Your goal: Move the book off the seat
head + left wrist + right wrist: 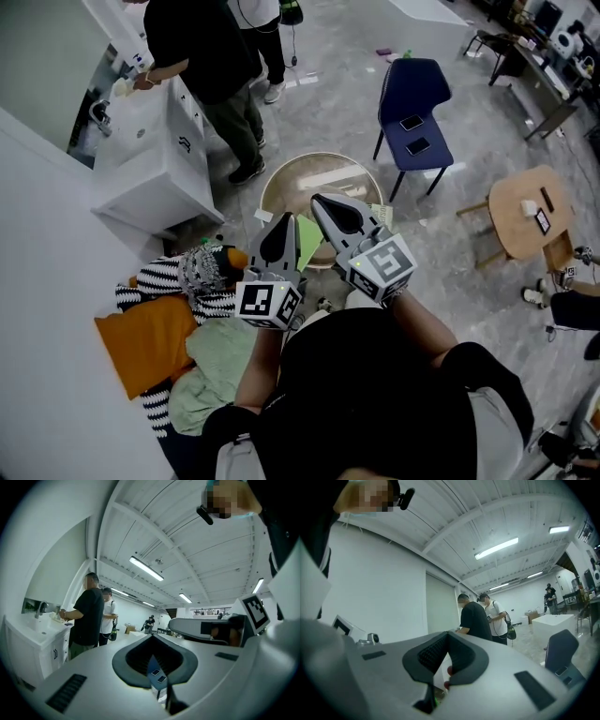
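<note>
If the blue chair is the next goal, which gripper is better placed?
Probably right: the right gripper lies on the blue chair's side, the left gripper farther away. Both are shut.

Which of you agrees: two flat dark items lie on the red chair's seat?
Not quite: the chair is dark blue, not red. The head view shows two flat dark items lying on its seat.

Bare floor [337,117] lies open between round seat [319,178], blue chair [412,84] and cabinet [155,183].
</note>
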Demonstrator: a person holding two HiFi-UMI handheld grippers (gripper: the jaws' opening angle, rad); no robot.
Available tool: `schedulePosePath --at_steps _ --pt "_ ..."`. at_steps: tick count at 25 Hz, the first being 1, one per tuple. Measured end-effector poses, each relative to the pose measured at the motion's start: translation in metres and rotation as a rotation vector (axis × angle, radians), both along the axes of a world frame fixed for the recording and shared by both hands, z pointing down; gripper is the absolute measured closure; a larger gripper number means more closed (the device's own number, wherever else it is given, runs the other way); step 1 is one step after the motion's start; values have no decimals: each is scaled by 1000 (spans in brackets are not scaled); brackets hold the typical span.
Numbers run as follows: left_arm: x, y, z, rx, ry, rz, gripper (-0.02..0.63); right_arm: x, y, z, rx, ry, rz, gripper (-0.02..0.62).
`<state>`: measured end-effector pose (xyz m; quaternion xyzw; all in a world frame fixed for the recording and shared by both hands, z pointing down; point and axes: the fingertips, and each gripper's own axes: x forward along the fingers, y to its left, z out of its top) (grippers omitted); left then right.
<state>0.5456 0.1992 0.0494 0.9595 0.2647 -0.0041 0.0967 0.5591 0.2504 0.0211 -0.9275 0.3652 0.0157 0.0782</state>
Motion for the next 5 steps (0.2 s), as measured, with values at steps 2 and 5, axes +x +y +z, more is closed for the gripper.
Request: schedulePosePath --at_steps 2,5 --pt "2 6 -1 4 5 9 597 3 9 -2 2 12 17 581" --pt "8 16 -1 2 3 28 597 7 23 -4 5 21 47 581"
